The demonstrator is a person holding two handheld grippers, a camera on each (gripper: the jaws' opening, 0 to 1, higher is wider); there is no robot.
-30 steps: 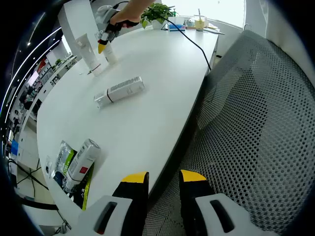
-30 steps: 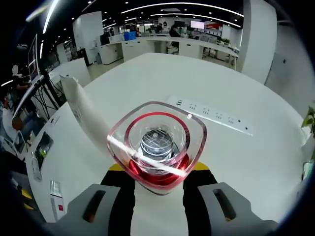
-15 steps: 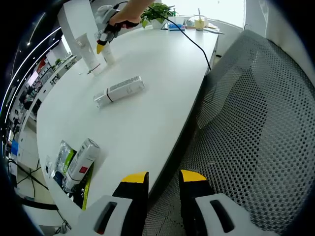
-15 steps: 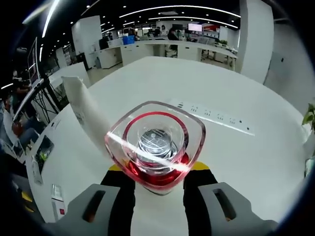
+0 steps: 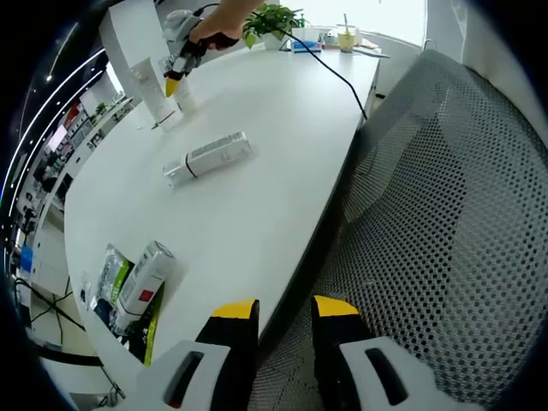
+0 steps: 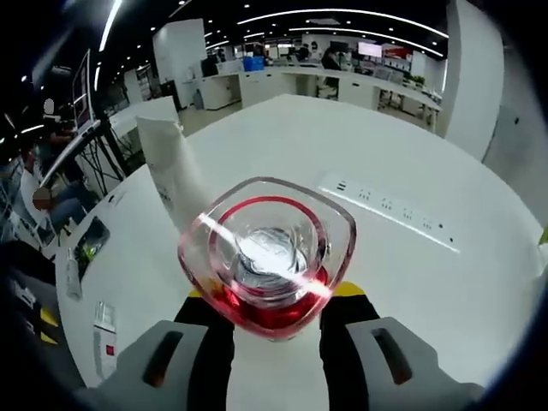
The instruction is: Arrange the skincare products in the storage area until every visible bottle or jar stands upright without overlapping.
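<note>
My right gripper (image 6: 276, 300) is shut on a clear square jar with a red base (image 6: 267, 257), held close to the lens above the white table (image 6: 402, 282). A white tube (image 6: 175, 175) stands upright just behind and left of the jar. In the left gripper view, that same right gripper (image 5: 177, 75), in a person's hand, hovers far across the table beside the standing tube (image 5: 152, 86). A white bottle (image 5: 208, 158) lies on its side mid-table. Another white bottle with a red label (image 5: 141, 278) lies near the table's close edge. My left gripper (image 5: 285, 310) is open and holds nothing, over the table edge.
A grey mesh chair back (image 5: 445, 214) stands right of the left gripper. Green packets (image 5: 110, 278) lie under the red-labelled bottle. A black cable (image 5: 338, 73) crosses the table toward a potted plant (image 5: 274, 21). A white power strip (image 6: 390, 210) is set in the tabletop beyond the jar.
The right gripper has shifted slightly with the jar still held; the standing tube now appears closer to the jar and more upright. The left gripper has not moved.
</note>
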